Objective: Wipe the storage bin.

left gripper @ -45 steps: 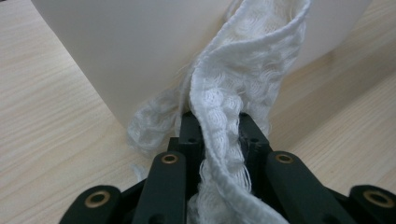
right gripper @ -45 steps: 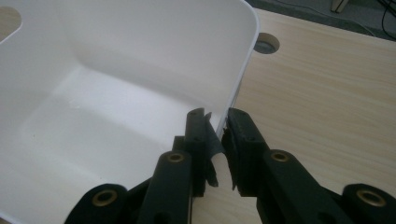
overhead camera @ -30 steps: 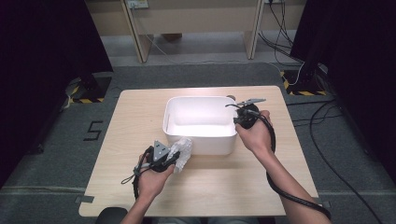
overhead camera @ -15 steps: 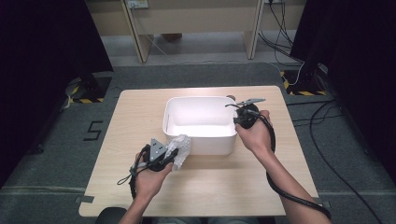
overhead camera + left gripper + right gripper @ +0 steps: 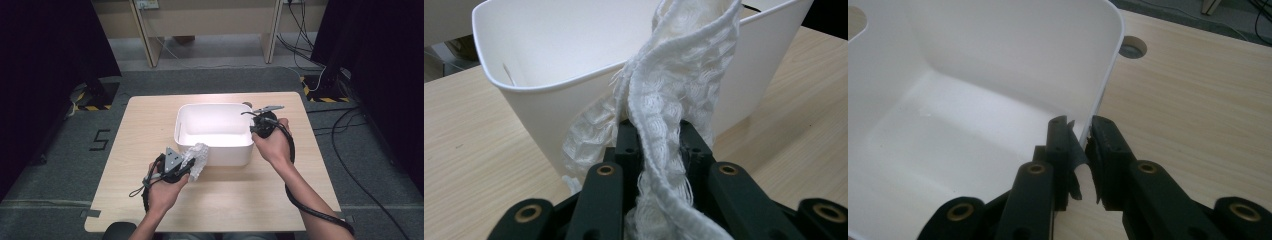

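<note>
The left claw (image 5: 186,167) sits low over the near part of the desk (image 5: 150,125), the person's left hand (image 5: 162,187) wrapped around it from below with the forearm coming in from the bottom edge. Its jaws are pressed together on a white knitted cloth (image 5: 674,100), which bunches up just beside the near wall of the white tub (image 5: 212,152). The right claw (image 5: 261,127) is held at the tub's right rim, the right hand (image 5: 272,145) angled inward, the wrist bent. In the right gripper view its jaws pinch the tub's wall (image 5: 1098,75), one inside, one outside.
</note>
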